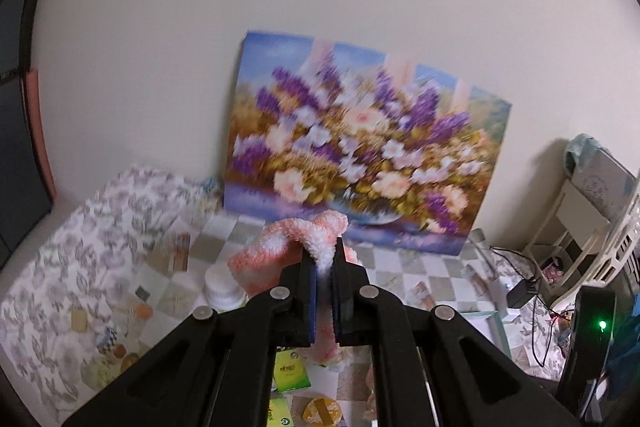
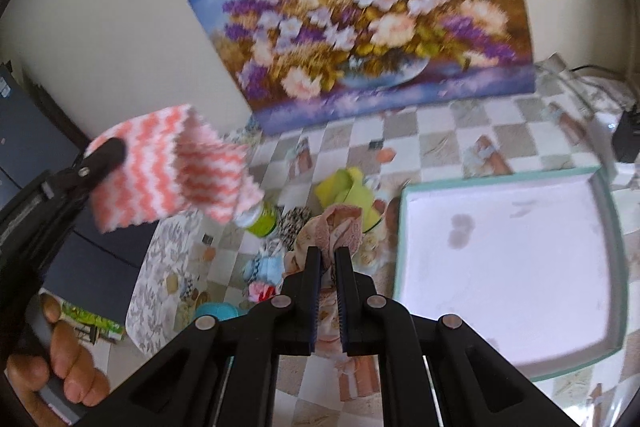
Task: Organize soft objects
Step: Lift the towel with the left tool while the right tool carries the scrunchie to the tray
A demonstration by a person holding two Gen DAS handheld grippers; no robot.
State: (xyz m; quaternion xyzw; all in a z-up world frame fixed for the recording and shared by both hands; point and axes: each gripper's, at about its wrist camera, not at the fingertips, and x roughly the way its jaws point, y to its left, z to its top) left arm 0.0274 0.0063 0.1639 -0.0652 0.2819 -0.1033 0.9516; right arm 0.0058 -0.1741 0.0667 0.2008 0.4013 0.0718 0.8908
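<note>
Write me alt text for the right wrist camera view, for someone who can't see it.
The right gripper is shut on a beige-pink soft cloth above a checkered tablecloth, beside an empty mint-rimmed white tray. At left, the left gripper holds up a coral-and-white zigzag cloth; a floral painting leans against the wall.

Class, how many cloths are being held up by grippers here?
2: the pink zigzag cloth in the left gripper, a pinkish floral cloth in the right gripper. More lie below.
</note>
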